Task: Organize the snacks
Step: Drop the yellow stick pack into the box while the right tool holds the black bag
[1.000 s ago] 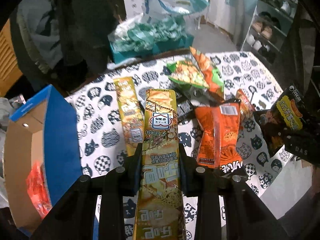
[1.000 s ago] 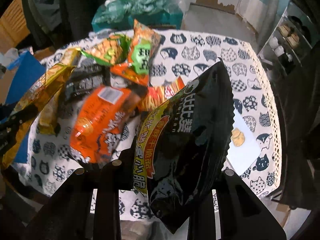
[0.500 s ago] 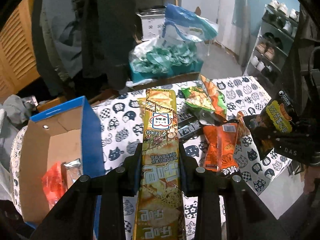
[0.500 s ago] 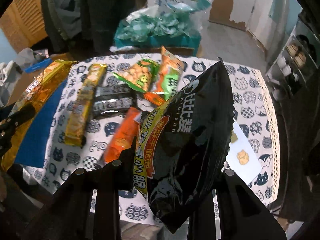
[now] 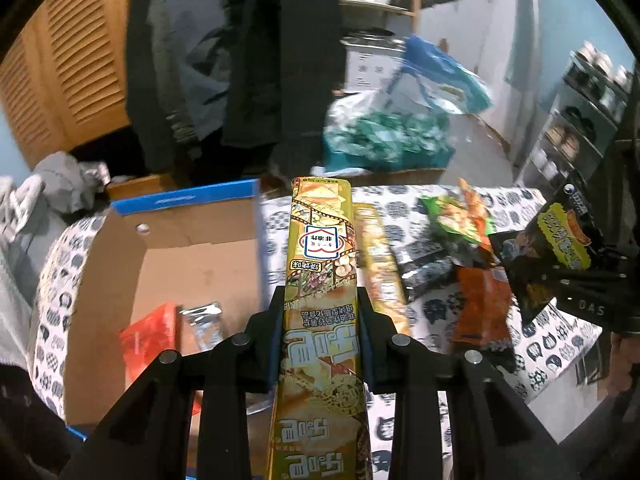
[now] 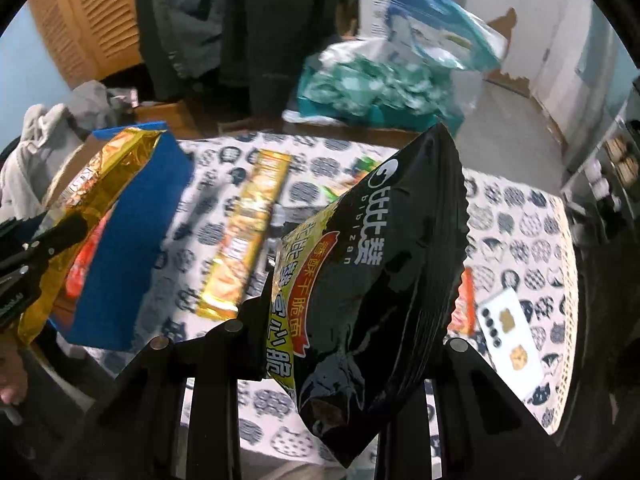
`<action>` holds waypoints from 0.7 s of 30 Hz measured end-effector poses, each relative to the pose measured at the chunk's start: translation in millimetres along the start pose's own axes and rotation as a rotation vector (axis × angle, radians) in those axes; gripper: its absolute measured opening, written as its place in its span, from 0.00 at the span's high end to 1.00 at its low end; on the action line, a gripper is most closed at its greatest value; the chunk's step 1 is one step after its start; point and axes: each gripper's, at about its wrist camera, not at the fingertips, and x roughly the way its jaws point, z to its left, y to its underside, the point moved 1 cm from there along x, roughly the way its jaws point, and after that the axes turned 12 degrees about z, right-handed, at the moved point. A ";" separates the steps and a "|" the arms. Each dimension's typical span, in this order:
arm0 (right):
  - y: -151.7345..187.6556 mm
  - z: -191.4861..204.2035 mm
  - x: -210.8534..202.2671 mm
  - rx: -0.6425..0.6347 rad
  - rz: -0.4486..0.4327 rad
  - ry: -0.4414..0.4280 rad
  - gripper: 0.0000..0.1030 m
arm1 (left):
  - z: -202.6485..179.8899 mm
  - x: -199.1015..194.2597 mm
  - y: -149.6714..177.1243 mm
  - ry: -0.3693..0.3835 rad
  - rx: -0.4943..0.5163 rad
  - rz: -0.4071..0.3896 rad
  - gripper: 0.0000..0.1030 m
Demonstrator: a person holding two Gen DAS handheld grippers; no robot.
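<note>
The left gripper (image 5: pixel 320 320) is clamped on a long gold snack pack (image 5: pixel 320 264), whose long axis runs straight out along the fingers (image 5: pixel 366 320), its far end pointing toward the table's far edge. Just to the left of that pack and below it sits the open cardboard box (image 5: pixel 192 256) with blue outer walls, at the left edge of the table (image 5: pixel 560 344); a red packet (image 5: pixel 148 340) and a silver one (image 5: pixel 202 320) already lie inside. The right gripper (image 6: pixel 344 320) is clenched on a black snack bag (image 6: pixel 384 264), held up above the middle of the table, with the box well off to its left. So the left hand is the nearer one to the box, and its pack probably goes in first, with the long side lined up along the box. More snacks remain on the table: a second gold pack (image 6: pixel 244 240), an orange packet (image 5: pixel 480 308) and a green one (image 5: pixel 452 216).
</note>
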 end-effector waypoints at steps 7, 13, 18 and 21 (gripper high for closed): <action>-24.7 44.9 -2.6 -0.067 -0.011 -0.035 0.75 | 59.1 2.8 8.0 -0.025 -0.106 0.002 0.70; -40.6 82.9 0.9 -0.121 -0.007 -0.066 0.75 | 108.2 22.0 20.0 -0.079 -0.193 0.050 0.70; -48.7 112.8 6.1 -0.165 0.006 -0.089 0.75 | 136.1 46.2 31.9 -0.063 -0.256 0.122 0.70; -52.2 129.2 9.7 -0.192 0.013 -0.092 0.75 | 146.2 58.6 37.7 -0.047 -0.287 0.153 0.70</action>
